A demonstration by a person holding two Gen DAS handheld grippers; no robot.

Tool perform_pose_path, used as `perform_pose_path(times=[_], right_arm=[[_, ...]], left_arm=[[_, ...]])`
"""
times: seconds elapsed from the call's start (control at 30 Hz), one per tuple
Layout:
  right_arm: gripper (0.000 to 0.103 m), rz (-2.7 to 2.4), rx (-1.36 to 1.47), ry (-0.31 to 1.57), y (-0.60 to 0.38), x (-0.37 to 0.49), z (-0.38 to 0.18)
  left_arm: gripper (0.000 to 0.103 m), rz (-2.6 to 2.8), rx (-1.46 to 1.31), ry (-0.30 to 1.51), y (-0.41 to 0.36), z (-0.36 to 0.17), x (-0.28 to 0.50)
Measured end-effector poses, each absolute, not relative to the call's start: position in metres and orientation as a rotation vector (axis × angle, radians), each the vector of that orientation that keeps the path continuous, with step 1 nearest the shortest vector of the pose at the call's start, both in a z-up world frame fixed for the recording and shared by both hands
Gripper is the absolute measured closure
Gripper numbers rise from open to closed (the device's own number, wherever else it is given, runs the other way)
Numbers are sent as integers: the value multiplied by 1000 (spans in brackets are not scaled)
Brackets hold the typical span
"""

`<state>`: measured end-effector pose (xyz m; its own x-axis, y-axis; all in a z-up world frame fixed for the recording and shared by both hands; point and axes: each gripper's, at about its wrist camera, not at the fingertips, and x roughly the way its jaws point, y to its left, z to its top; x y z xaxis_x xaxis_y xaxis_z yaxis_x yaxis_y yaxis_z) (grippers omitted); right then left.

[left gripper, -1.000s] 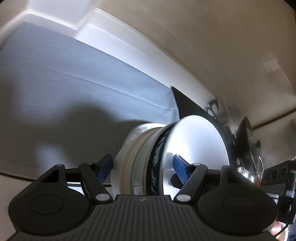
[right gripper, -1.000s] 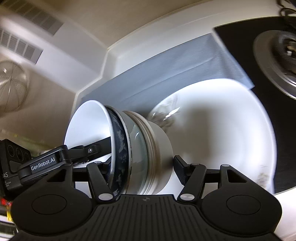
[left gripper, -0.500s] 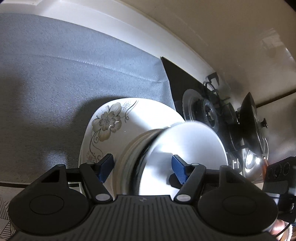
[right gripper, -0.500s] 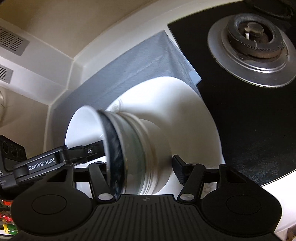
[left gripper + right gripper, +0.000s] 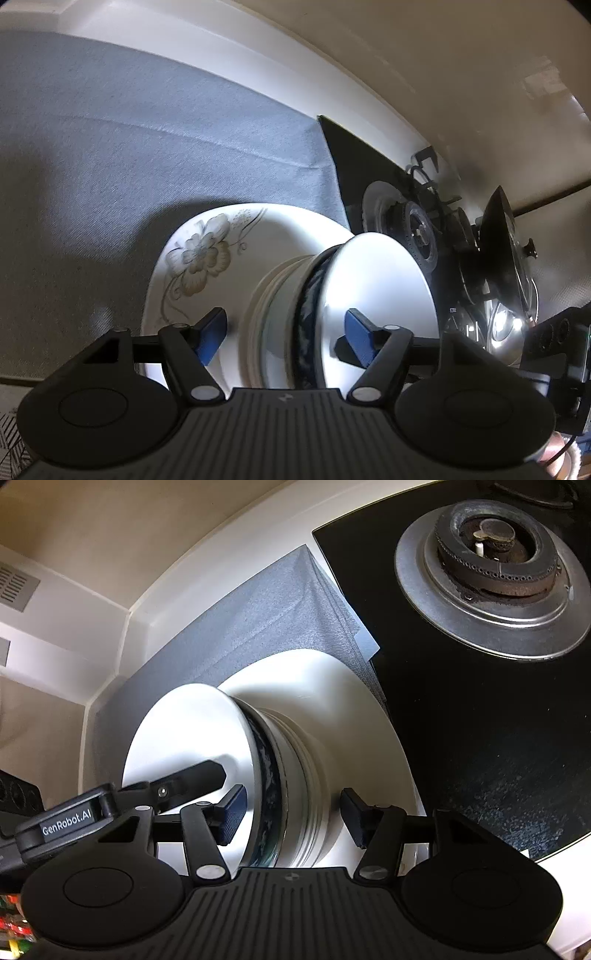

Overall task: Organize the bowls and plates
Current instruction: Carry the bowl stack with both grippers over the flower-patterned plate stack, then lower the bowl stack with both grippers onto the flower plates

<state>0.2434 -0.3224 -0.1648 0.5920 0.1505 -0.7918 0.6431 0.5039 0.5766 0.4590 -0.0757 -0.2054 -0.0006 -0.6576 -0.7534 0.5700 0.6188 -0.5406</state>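
Partly | bowl stack (image 5: 295, 317) blurred | plate (image 5: 369, 716) half hidden | tools straddling

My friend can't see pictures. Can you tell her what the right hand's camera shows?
A stack of nested bowls sits between the open fingers of the right gripper, over a big white plate. The plate lies on a grey cloth beside a black stove with a round gas burner. The left gripper reaches into the top bowl.
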Motion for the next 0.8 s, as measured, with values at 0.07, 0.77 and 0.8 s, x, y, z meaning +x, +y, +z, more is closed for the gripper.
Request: perform_pose_path(times=[0.07, 0.77, 0.8], right_arm=[[41, -345, 1020, 909, -321, 242, -161], [18, -315, 608, 805, -259, 197, -106], [18, -312, 598, 805, -255, 195, -106]], left_arm=[[14, -945, -77, 1205, -67, -199, 459], [0, -631, 193, 944, 26, -159, 408], [0, -620, 199, 942, 29, -160, 406]])
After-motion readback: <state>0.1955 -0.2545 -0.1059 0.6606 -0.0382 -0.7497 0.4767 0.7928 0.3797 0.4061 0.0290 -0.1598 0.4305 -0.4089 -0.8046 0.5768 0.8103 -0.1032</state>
